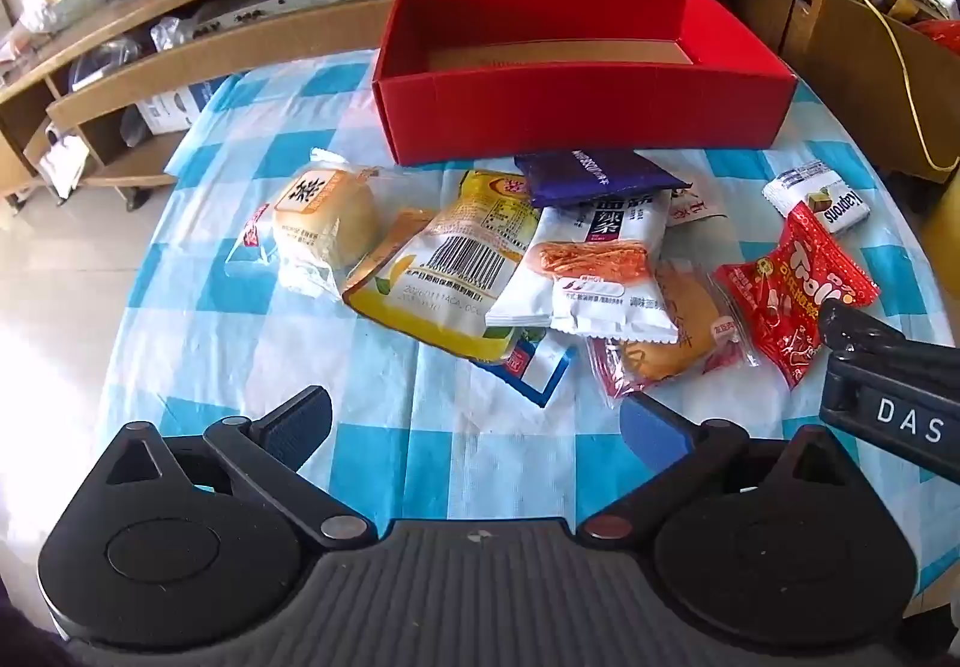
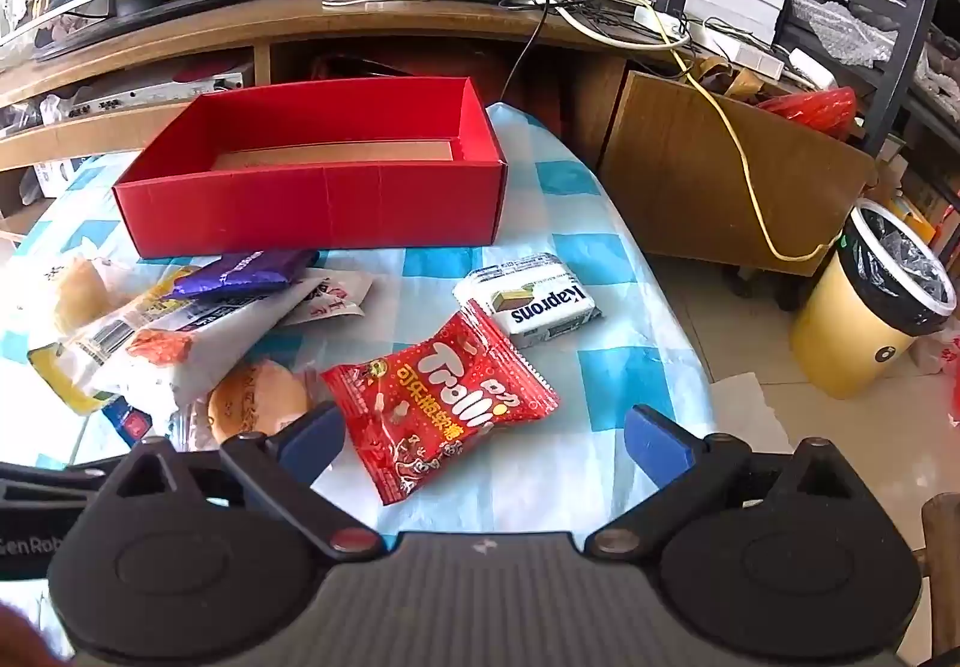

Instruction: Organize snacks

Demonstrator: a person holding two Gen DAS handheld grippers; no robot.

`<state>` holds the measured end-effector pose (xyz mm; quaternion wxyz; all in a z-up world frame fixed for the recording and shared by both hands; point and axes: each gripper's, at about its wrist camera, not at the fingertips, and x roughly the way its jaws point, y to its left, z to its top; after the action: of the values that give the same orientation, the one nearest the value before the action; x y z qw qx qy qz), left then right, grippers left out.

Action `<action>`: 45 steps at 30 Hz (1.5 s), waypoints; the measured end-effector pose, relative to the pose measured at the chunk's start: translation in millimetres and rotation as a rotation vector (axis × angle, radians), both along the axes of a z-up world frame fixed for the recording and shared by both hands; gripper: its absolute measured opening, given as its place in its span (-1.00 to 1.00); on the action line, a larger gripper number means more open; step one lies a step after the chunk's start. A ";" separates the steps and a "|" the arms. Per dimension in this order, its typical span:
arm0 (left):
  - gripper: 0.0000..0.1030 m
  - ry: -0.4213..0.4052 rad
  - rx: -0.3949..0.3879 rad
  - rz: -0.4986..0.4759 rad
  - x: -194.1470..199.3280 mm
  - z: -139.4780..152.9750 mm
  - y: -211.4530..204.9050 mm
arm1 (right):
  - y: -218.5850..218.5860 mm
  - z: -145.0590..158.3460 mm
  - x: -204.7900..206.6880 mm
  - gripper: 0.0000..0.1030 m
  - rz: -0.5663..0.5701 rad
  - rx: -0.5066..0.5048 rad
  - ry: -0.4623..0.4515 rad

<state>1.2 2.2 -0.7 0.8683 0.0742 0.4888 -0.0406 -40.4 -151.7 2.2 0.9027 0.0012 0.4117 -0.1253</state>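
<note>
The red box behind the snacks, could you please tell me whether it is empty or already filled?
Empty: the red box shows only bare brown cardboard floor inside; no snacks.

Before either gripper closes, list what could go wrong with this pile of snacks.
1. The purple foil packet lies atop the white noodle packet; lifting the lower one may tip it off.
2. The red Trolli gummy bag lies beside the right gripper's left finger, which could crush it.
3. The white Kaprons wafer pack lies toward the checked tablecloth's edge; a nudge could drop it.
</note>
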 end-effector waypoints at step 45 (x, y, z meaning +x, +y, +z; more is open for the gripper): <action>1.00 0.093 -0.027 0.006 7.4 -15.9 0.8 | 9.9 -6.0 5.9 1.00 0.063 0.005 0.007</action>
<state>8.6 3.1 -16.6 0.8456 0.0592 0.5283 -0.0480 -34.5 -141.7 -3.8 0.9048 -0.0100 0.4148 -0.0956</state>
